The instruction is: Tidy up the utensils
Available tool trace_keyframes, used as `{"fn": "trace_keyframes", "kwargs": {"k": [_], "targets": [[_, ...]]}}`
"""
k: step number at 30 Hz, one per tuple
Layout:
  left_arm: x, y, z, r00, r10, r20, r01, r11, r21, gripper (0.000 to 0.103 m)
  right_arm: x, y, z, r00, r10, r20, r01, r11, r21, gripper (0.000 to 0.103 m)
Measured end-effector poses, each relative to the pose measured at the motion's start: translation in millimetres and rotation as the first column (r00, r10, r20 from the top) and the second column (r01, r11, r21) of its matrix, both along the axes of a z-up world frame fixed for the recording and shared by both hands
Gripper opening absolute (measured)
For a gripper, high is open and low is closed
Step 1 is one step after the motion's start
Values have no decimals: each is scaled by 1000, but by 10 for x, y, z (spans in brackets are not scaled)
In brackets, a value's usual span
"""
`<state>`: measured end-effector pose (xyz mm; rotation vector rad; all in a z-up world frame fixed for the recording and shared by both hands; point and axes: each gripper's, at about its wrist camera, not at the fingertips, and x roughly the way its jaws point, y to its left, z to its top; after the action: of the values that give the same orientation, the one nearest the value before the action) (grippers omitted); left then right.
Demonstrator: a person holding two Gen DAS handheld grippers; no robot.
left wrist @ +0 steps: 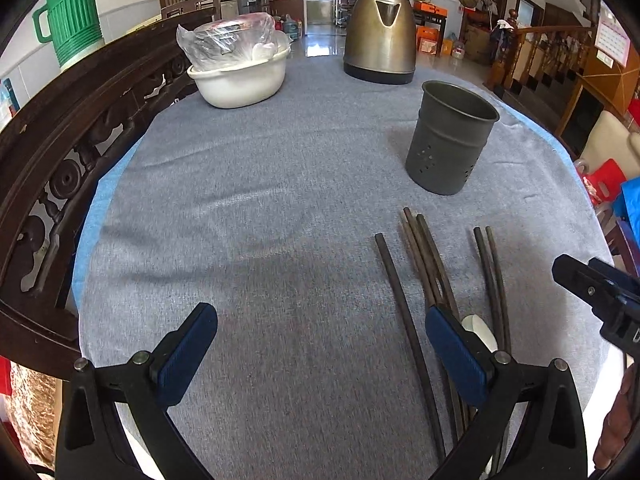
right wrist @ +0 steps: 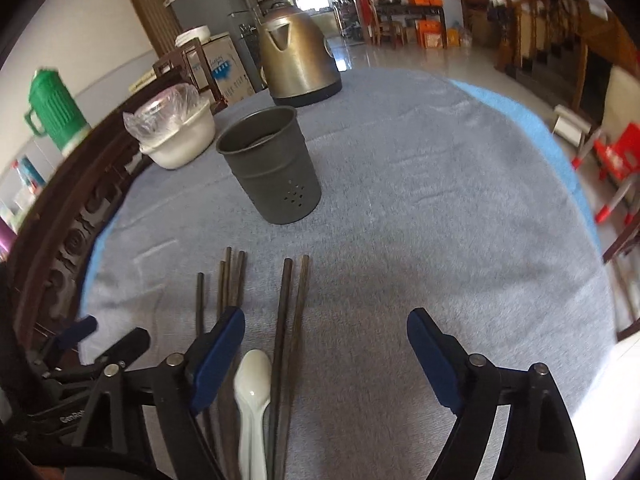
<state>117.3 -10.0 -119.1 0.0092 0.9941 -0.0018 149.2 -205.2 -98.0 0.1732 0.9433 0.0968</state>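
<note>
Both tongs hang with their jaws apart and nothing between them: the left tongs (left wrist: 322, 342) over bare grey cloth, the right tongs (right wrist: 326, 346) just above the near ends of the dark chopsticks (right wrist: 290, 320) and the white spoon (right wrist: 252, 392) lying flat on the tabletop (right wrist: 440, 220). Beyond them the grey perforated utensil holder (right wrist: 270, 164) stands upright; no utensils show in it. Farther off, a white basin (left wrist: 240, 80) holds a plastic-wrapped bowl, beside a bronze kettle (left wrist: 380, 32).
</note>
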Motion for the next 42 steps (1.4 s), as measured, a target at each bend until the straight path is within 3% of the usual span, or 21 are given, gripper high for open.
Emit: {"fn": "trace_keyframes", "kwargs": {"k": [4, 10, 42], "targets": [[32, -26, -15, 1000, -2, -1, 2, 1000, 11, 103, -33, 102, 54, 999, 3, 36, 1, 994, -109, 85], [27, -107, 20, 1000, -14, 18, 13, 1000, 26, 103, -92, 67, 146, 997, -11, 75, 24, 983, -181, 85], [193, -126, -59, 1000, -13, 0, 13, 1000, 18, 103, 29, 42, 110, 997, -39, 70, 52, 976, -210, 85]]}}
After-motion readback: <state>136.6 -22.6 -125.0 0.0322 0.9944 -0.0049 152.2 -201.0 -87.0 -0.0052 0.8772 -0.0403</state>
